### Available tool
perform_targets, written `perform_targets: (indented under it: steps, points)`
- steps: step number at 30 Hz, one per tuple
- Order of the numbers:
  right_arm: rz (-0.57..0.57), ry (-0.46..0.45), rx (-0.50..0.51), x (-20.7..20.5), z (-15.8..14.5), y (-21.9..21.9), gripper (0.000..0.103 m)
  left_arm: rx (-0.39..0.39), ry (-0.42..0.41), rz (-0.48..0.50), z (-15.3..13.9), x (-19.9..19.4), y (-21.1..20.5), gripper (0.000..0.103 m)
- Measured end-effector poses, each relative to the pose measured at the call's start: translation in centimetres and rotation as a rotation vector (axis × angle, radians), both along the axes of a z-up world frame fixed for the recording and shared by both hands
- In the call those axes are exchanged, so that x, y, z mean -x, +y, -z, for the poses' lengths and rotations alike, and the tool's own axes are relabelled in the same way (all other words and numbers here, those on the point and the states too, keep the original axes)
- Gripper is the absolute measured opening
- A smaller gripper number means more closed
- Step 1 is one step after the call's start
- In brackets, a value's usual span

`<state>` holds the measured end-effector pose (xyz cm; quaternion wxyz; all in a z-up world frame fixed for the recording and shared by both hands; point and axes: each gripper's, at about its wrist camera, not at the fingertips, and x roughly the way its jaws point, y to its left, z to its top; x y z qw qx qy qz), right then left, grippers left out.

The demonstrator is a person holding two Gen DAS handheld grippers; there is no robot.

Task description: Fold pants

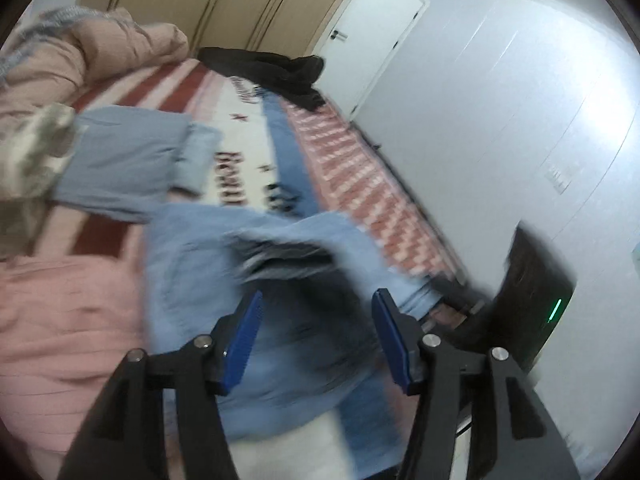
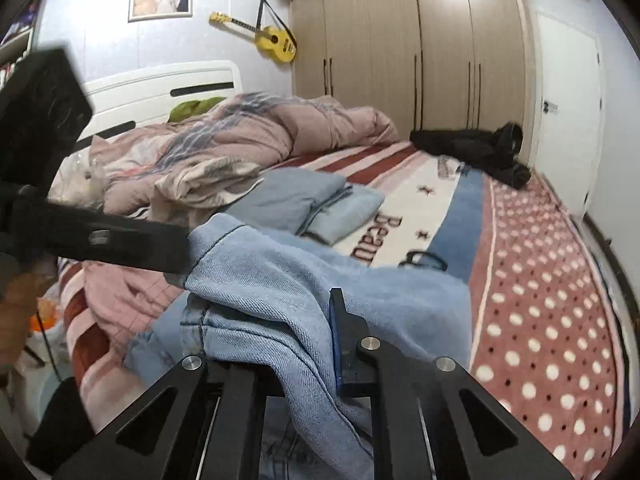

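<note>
Right now, the blue jeans (image 2: pixel 280 280) are bunched on the bed (image 2: pixel 540 280) and pinched tight in the right gripper (image 2: pixel 304 344), while the left gripper (image 1: pixel 316 320) is held wide open just above them, holding nothing.

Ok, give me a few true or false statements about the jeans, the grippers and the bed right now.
1. The right hand-held gripper is shut on the light blue jeans. True.
2. The left hand-held gripper is shut. False: its jaws stand open above the jeans.
3. A yellow guitar hangs on the wall. True.
4. Folded blue clothes lie on the floor. False: they lie on the bed.
</note>
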<state>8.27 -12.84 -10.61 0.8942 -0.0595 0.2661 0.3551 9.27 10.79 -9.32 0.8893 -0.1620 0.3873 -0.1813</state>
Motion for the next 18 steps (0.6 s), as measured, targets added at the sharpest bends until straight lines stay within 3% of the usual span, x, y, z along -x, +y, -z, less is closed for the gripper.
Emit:
perform_targets:
  steps: [7,11,15,17,18]
  points:
    - [-0.022,0.022,0.02,0.2,0.5,0.4,0.004,-0.165,0.095,0.022,5.5,2.8,1.4,0.052]
    - [-0.028,0.037,0.034,-0.2,0.8,0.9,0.005,-0.269,0.061,0.08,6.6,3.9,-0.8,0.052]
    - [-0.029,0.062,0.021,-0.3,0.9,0.7,0.005,-0.404,0.042,0.068,7.2,3.9,-2.1,0.052]
    - [-0.029,0.068,0.018,-0.3,0.9,0.7,0.005,-0.412,0.056,0.068,7.5,3.8,-2.0,0.039]
    - [-0.029,0.072,0.016,-0.4,1.0,0.6,0.005,-0.417,0.067,0.064,7.6,3.8,-2.0,0.017]
